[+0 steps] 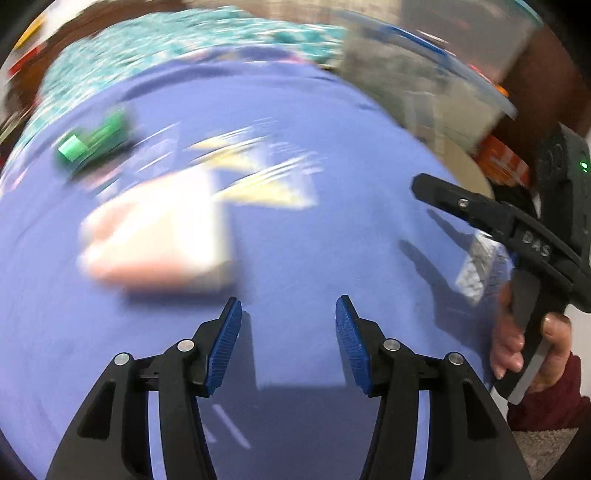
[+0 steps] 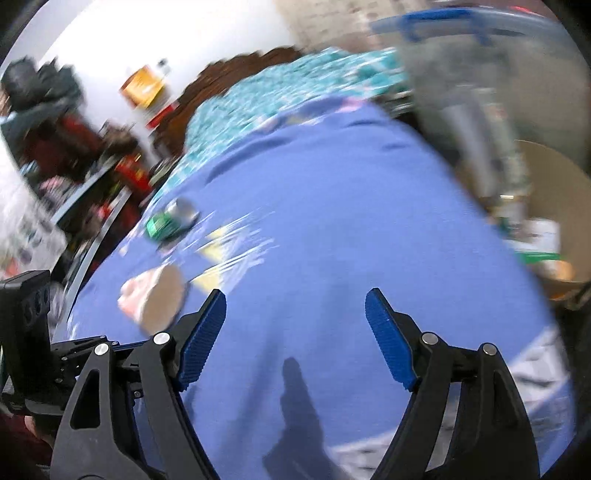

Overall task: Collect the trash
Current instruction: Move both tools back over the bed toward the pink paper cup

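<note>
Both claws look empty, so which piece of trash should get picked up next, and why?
Probably ease the left claw forward-left onto the pink-white box. Both claws are open and empty, and that box lies closest, ahead of its left finger on the blue cloth.

left gripper (image 1: 288, 343) — jaws apart, empty | right gripper (image 2: 295, 339) — jaws apart, empty

A periwinkle-blue sheet (image 2: 332, 229) covered the bed, smooth apart from a few creases. Beyond it lay a teal-and-white patterned blanket (image 2: 266, 92), and behind that a dark brown headboard (image 2: 221, 74), all blurred. A white wall (image 2: 129, 33) stood bright at the back. To the left, cluttered shelves (image 2: 85, 184) held red and dark items too smeared to identify.
</note>
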A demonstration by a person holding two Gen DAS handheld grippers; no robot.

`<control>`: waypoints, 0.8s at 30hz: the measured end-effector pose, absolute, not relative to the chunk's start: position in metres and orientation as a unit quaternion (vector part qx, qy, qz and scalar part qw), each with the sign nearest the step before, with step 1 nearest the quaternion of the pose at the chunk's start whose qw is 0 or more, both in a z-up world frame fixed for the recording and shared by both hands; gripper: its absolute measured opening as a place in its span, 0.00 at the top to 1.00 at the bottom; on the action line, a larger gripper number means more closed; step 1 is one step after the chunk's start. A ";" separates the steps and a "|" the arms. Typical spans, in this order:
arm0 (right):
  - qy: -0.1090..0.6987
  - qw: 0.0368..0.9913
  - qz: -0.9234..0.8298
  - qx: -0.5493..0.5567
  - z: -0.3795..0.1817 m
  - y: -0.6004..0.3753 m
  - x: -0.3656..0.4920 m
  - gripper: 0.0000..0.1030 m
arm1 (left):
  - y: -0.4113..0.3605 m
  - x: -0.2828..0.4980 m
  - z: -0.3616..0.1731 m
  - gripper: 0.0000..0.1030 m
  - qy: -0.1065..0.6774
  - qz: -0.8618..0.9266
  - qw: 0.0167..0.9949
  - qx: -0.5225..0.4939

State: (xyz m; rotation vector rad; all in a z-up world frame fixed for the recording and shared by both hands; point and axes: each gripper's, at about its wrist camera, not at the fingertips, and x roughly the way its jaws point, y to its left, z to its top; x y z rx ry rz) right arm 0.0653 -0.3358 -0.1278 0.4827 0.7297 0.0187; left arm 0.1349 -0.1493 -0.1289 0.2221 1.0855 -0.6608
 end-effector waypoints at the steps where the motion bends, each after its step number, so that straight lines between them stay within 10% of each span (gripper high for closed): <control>1: 0.359 0.904 0.023 0.230 -0.128 -0.319 0.073 0.25 | -0.128 0.136 -0.130 0.51 0.507 -0.287 0.807 0.092; 24: 0.367 0.918 0.048 0.143 -0.097 -0.209 0.118 0.26 | 0.017 0.139 -0.133 0.51 0.478 -0.131 0.868 0.041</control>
